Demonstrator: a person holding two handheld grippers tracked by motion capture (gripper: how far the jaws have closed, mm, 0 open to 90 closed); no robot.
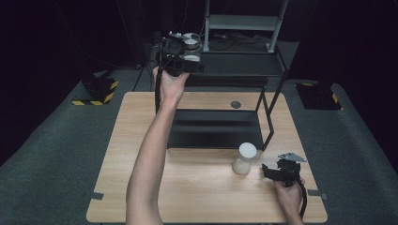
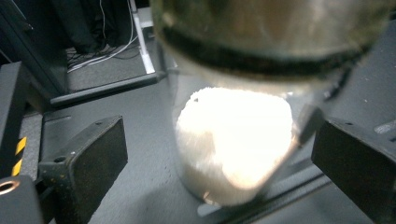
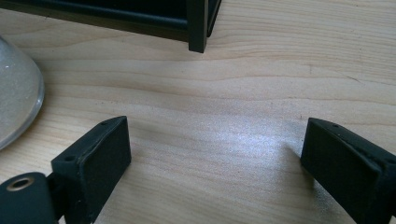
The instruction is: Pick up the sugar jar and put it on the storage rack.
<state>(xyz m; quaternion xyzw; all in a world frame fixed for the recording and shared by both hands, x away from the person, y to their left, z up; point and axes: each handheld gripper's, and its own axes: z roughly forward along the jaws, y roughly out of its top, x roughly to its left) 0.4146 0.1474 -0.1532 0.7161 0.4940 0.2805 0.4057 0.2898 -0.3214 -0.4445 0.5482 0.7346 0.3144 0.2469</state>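
Note:
A clear jar of white powder point(image 1: 191, 44) stands on the black rack's top shelf point(image 1: 234, 63). My left gripper point(image 1: 189, 57) is raised to it. In the left gripper view the jar point(image 2: 233, 154) sits between the pads point(image 2: 84, 163), with a gap on each side, so the gripper point(image 2: 219, 128) is open. A second white jar point(image 1: 244, 158) stands on the wooden table point(image 1: 187, 197) in front of the rack. My right gripper point(image 1: 268, 171) rests low just right of it, open and empty point(image 3: 215, 126). That jar's rounded side point(image 3: 16, 93) shows at the left edge of the right gripper view.
The rack's lower shelf point(image 1: 211, 129) lies on the table, with a rack leg point(image 3: 197, 28) close ahead of the right gripper. A small grey disc point(image 1: 235, 104) lies at the table's back edge. Dark floor and stands surround the table.

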